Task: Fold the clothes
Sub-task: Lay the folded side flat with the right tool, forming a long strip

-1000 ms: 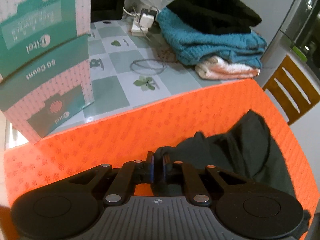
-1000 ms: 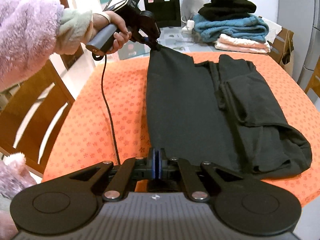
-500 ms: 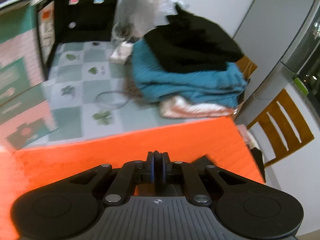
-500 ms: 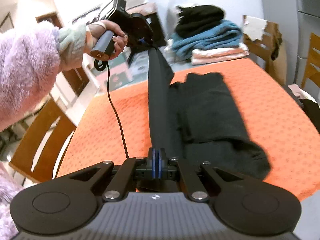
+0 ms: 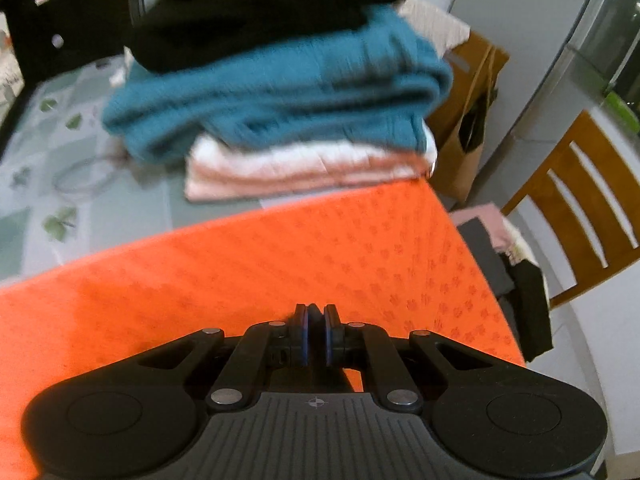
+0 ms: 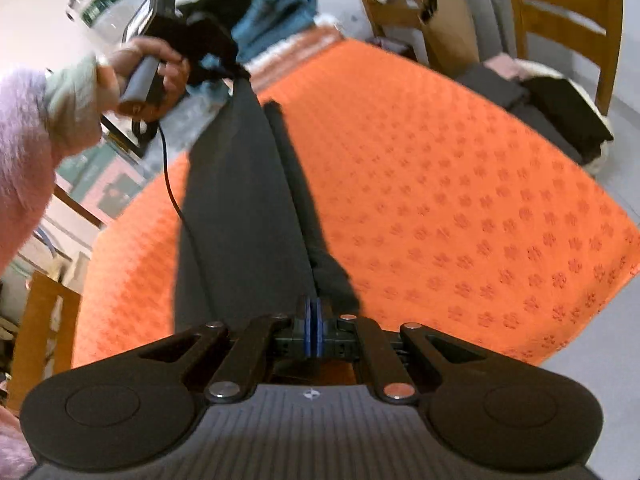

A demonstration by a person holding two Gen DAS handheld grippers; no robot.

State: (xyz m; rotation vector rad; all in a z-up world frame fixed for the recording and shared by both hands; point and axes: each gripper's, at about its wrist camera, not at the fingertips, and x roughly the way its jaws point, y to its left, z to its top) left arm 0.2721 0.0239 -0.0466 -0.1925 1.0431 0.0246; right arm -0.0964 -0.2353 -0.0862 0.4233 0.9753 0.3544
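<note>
Right gripper [image 6: 313, 326] clamped on near end of dark garment [image 6: 240, 200], which stretches taut above the orange tablecloth [image 6: 460, 200] toward 11 o'clock — far end pinched in left gripper [image 6: 236, 70], held by a hand [image 6: 148, 68]; folded stack [image 5: 280, 92] beyond.

A dark charcoal garment [image 6: 240, 200] runs up the centre-left of the frame over a bright orange cloth [image 6: 460, 200] patterned with small darker flowers, while a teal knit [image 5: 280, 92], black top [image 5: 248, 12] and pale pink-white towel [image 5: 304, 168] stack at upper centre.
</note>
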